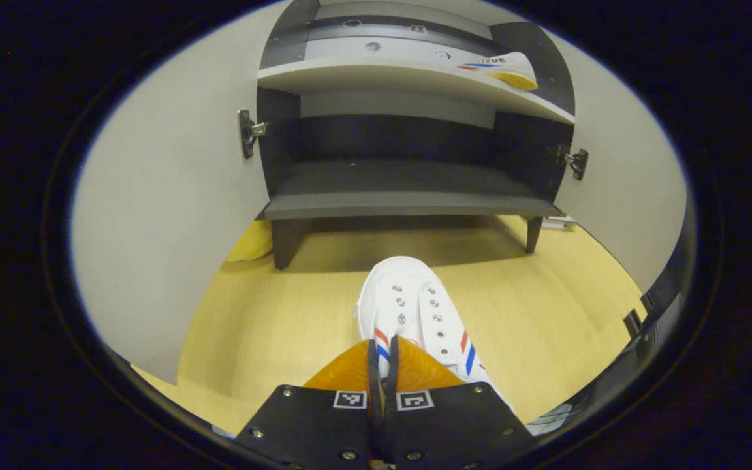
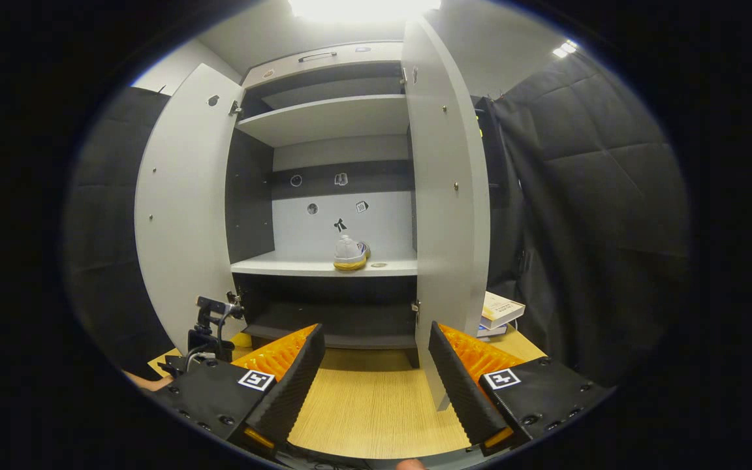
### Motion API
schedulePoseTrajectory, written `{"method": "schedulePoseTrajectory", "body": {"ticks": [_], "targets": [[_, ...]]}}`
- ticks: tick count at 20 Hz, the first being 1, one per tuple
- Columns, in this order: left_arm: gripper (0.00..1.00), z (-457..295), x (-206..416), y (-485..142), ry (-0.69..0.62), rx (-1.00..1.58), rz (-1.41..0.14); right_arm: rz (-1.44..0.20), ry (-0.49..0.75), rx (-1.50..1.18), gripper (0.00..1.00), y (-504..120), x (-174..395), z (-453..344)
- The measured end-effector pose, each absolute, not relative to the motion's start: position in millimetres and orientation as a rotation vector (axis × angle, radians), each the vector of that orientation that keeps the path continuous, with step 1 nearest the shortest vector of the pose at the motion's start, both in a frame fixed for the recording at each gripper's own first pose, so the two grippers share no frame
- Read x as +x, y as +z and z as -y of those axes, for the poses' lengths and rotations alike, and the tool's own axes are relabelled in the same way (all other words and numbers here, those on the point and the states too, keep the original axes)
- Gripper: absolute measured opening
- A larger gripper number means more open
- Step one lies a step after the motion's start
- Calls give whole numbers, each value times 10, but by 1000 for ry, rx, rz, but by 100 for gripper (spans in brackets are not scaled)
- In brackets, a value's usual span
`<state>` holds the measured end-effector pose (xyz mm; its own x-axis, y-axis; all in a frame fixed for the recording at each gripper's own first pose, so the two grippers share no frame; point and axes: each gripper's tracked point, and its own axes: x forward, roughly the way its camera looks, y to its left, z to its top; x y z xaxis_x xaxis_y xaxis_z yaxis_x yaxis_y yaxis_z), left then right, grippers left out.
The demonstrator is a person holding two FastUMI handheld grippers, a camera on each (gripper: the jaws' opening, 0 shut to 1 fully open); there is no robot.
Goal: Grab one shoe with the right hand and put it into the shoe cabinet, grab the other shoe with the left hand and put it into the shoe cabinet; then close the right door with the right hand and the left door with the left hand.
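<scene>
Your left gripper [image 1: 383,365] is clamped on the white shoe [image 1: 415,313] — both fingers pressed together on the collar at the heel end, toe pointing away toward the shoe cabinet [image 1: 408,176]. The shoe has red and blue stripes on its side and rows of metal eyelets; whether its sole rests on the wooden floor [image 1: 546,307] or is just off it, you cannot tell from the left gripper view. It sits in front of the cabinet's low dark shelf [image 1: 408,196], not inside.

The second shoe [image 2: 350,253] is already on the pale middle shelf [image 2: 297,266], toward its right side, heel and yellowish sole facing out in the right gripper view. In the left gripper view that same shoe shows at the right end of the shelf above, sole edge overhanging slightly.

Your right gripper [image 2: 376,378] is released — fingers spread wide, nothing between them, aimed at the cabinet from farther back.

Both doors stand open: the left door [image 2: 180,215] swung out wide, the right door [image 2: 444,196] seen nearly edge-on. A hinge [image 1: 249,132] shows on each side of the lower opening.

A stack of books [image 2: 500,313] lies just right of the right door, near the floor. Something yellow [image 1: 250,241] lies by the cabinet's front left leg.
</scene>
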<state>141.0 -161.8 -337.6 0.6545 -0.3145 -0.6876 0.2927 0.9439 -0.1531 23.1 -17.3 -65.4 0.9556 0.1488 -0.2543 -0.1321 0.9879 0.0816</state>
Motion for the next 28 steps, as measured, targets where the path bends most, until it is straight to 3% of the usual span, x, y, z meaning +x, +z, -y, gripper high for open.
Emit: {"method": "schedulePoseTrajectory", "body": {"ticks": [14, 15, 16, 17, 20, 21, 22, 24, 28], "targets": [[1, 1352, 1387, -1940, -384, -94, -520, -227, 151, 43, 100, -503, 114, 182], [1, 1322, 1358, -1896, -381, -101, -506, -228, 150, 46, 100, -500, 117, 183], [7, 1335, 1349, -1948, -380, -111, -487, -229, 149, 51, 100, -501, 105, 179], [1, 1360, 1343, -2019, -384, -115, -463, -230, 148, 53, 100, -496, 104, 169], [1, 1376, 1300, -2025, -384, -117, -406, -217, 139, 48, 100, -442, 98, 182], [7, 1370, 1286, -2023, -383, -122, -392, -212, 136, 47, 100, -425, 102, 185], [1, 1353, 1262, -2024, -382, -131, -382, -208, 134, 47, 100, -413, 109, 194], [1, 1315, 1250, -2025, -379, -156, -363, -203, 129, 50, 96, -394, 118, 209], [1, 1313, 1169, -1999, -368, -147, -302, -189, 119, 54, 100, -374, 137, 260]]}}
